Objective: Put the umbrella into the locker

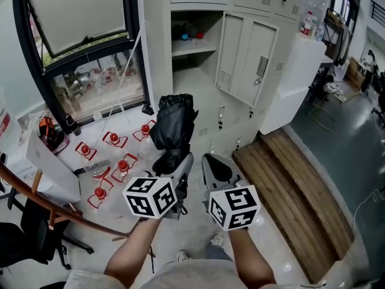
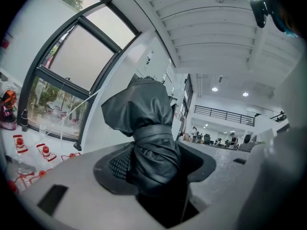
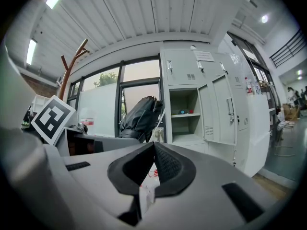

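A folded black umbrella (image 1: 173, 125) stands upright in my left gripper (image 1: 174, 161), which is shut on its strapped lower part. The left gripper view shows the umbrella (image 2: 144, 128) filling the gap between the jaws of the left gripper (image 2: 156, 164). Beside it on the right, my right gripper (image 1: 218, 168) is shut with nothing in it; its pads meet at the tip (image 3: 154, 150). Ahead stands the white locker (image 1: 198, 47) with one compartment open, its door (image 1: 246, 59) swung to the right. In the right gripper view, the umbrella (image 3: 140, 119) sits left of the open locker compartment (image 3: 184, 121).
Several red-capped water bottles (image 1: 111, 161) lie on the floor by the window (image 1: 84, 41) at the left. A wooden platform (image 1: 295, 191) runs along the right. A white box (image 1: 42, 167), a wooden coat rack pole (image 1: 36, 191) and a black chair (image 1: 24, 245) are at the near left.
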Tool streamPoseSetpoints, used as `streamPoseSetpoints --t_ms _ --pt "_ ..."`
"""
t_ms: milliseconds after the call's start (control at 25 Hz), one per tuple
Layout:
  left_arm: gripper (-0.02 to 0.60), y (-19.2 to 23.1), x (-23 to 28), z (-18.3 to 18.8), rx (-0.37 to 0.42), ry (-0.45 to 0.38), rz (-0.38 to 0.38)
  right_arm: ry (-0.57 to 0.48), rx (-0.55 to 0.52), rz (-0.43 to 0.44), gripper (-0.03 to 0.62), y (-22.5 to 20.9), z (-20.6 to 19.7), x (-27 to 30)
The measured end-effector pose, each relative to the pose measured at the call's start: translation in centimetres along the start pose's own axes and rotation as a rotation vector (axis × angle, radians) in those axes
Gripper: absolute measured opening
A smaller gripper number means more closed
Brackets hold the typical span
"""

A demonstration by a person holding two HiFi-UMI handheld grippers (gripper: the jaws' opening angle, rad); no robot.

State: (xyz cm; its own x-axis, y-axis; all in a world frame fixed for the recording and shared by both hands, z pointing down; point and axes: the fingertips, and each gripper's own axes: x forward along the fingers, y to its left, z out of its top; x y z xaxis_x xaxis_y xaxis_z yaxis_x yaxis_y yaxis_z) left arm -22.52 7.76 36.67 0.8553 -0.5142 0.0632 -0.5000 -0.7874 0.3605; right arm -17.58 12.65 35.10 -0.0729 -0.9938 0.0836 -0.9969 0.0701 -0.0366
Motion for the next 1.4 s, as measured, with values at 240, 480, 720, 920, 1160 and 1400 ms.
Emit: streamPoseSetpoints --t_ms 240,480,720,920,1160,1400 --pt "0.255 0.2 3.6 -0.3 0.002 0.005 0.022 0.000 0.011 0.030 0.003 -3.0 -0.3 2.2" --pt "0.255 0.3 8.6 0.1 -0.001 -0.001 0.050 0.003 0.019 0.074 0.003 -7.4 0.0 4.8" --pt "0.255 0.5 13.6 0.3 -0.004 0.002 0.086 -0.004 0.036 0.112 0.003 -11.8 0.6 7.3" --pt "0.255 0.3 16.8 0.5 0.002 -0.001 0.121 -0.010 0.032 0.146 0.003 -14.8 1.2 8.6" --pt "0.255 -0.1 19.9 0.6 0.006 -0.005 0.168 -0.034 0.035 0.180 0.003 -18.2 2.2 9.4" --pt "0.255 -0.3 22.1 0.5 0.014 -0.003 0.203 -0.045 0.037 0.219 0.003 -20.1 2.5 10.1"
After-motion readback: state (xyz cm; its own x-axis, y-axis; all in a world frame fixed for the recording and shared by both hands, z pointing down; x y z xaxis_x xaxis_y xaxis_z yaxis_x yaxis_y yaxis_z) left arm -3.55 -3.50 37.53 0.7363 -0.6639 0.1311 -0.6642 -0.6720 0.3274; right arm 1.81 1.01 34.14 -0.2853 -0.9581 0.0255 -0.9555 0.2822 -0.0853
